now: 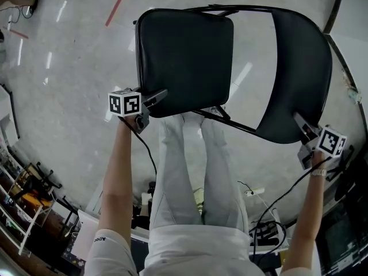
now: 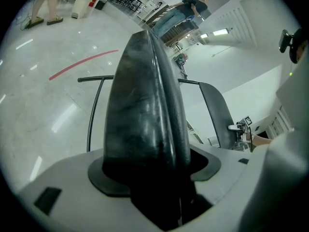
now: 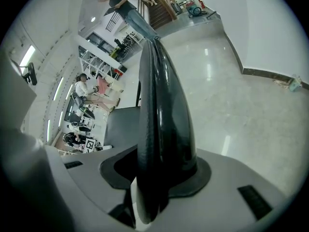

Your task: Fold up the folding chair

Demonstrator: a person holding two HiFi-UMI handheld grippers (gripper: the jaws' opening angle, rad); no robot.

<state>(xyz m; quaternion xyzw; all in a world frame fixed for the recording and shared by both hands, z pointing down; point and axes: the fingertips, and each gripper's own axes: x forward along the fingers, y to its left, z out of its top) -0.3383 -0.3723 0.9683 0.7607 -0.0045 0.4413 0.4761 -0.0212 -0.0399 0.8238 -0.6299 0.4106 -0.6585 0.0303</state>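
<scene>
The fingers of the left gripper [image 1: 156, 98] were closed on the near left corner of the seat [image 1: 184, 56]. In the left gripper view no gap was seen between them, only the dark padded edge held in the jaws. The fingers of the right gripper [image 1: 301, 124] were clamped on the lower right edge of the backrest [image 1: 302, 62], and in the right gripper view they likewise showed no gap.

Behind each set of jaws a marker cube was seen, the left one [image 1: 124, 103] just beside the seat corner and the right one [image 1: 332, 141] just off the backrest. A black cable [image 1: 150, 154] was seen hanging from the left gripper along the forearm.

The chair [image 1: 221, 62] was held between the two grippers, in front of the person's legs [image 1: 190, 171] and over a pale glossy floor [image 1: 69, 56]. It was not yet folded flat. Seat and backrest were shown side by side with a strip of floor between them, joined by a black tube frame [image 1: 247, 8] along the far side. A red line [image 1: 118, 4] was marked on the floor beyond the seat.
</scene>
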